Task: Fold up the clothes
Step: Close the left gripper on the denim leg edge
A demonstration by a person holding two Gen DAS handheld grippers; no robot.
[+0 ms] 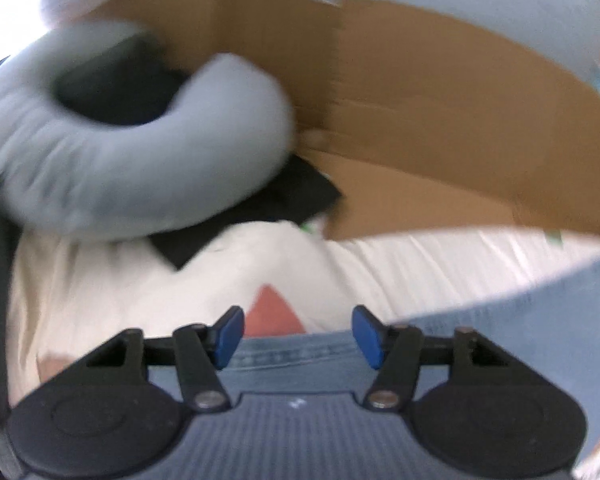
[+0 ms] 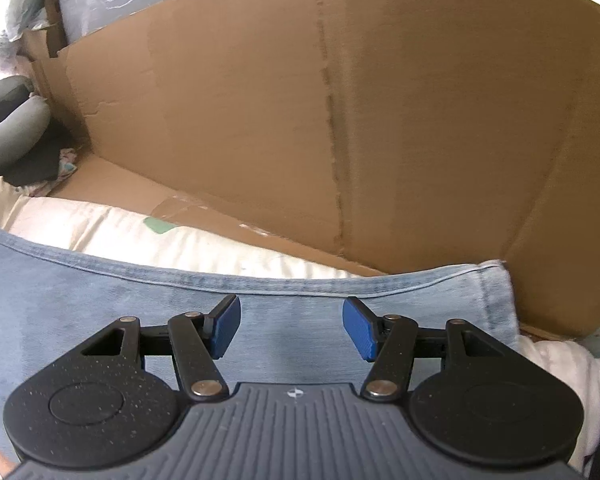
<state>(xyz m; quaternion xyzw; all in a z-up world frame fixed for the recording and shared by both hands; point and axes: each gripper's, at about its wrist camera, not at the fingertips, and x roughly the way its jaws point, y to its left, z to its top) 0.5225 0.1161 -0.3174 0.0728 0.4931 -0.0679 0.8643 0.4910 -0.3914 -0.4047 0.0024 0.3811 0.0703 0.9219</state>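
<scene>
Because the cardboard sheet (image 2: 380,100) stands propped along the far side of the bed, it walls off the work area & keeps clutter behind it; it's the biggest thing in both views. Below it the white quilted bedding (image 2: 120,236) serves as the folding surface, soft & wide enough for a garment laid out flat. On that lie the light blue jeans (image 2: 300,320), spread lengthwise w/ a stitched seam running across the right wrist view and a hem end (image 2: 496,296) toward the right, just beside the cardboard's lower edge; prob. flattened like this so a fold can be made. In the left wrist view, which is motion-blurred, a blue-grey U-shaped neck pillow (image 1: 132,160) sits at left over some dark fabric (image 1: 284,208), pushed aside, clear of the denim. A reddish patch (image 1: 274,312) shows at the jeans' edge there; can't tell what it is. Left gripper (image 1: 298,338) hovers over the denim's edge, blue pads apart, nothing between them. Right gripper (image 2: 292,330) likewise hangs above the mid leg, jaws apart & empty, so neither tool has cloth yet
</scene>
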